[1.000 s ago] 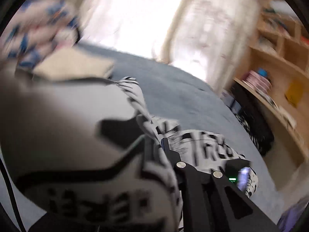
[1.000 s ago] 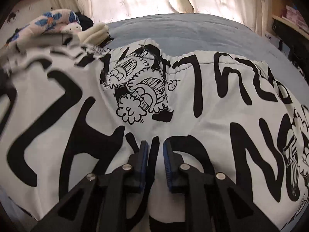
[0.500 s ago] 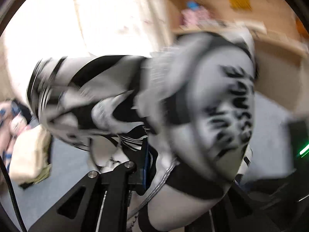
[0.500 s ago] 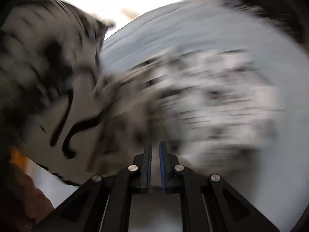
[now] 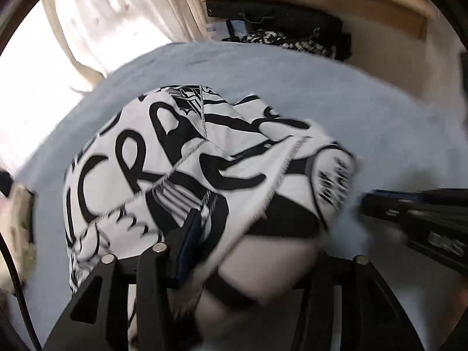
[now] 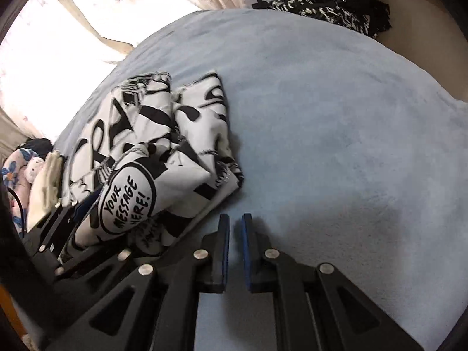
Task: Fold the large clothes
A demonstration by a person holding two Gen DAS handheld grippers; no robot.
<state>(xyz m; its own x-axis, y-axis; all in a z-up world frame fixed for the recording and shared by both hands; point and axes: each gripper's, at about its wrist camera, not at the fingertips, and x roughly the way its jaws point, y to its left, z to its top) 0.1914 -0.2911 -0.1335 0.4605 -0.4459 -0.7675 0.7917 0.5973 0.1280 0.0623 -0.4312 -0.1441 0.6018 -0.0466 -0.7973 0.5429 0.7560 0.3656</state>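
Fold just laid on the bed (image 6: 336, 111); both tongs letting go.
Left tongs (image 5: 257, 251) opening, printed garment (image 5: 181, 158) draped between; right tongs (image 6: 233, 251) narrow, parting, empty, at garment's 5 o'clock. Next: regrip an edge.

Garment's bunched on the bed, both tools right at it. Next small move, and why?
Probably draw the left tool back clear of the black-and-white garment. Its jaws are opening with cloth draped between them, so the fold looks just released. The right tool, also opening, has only the blue bed cover between its jaws. The heap is lumpy; regrasp an edge after.
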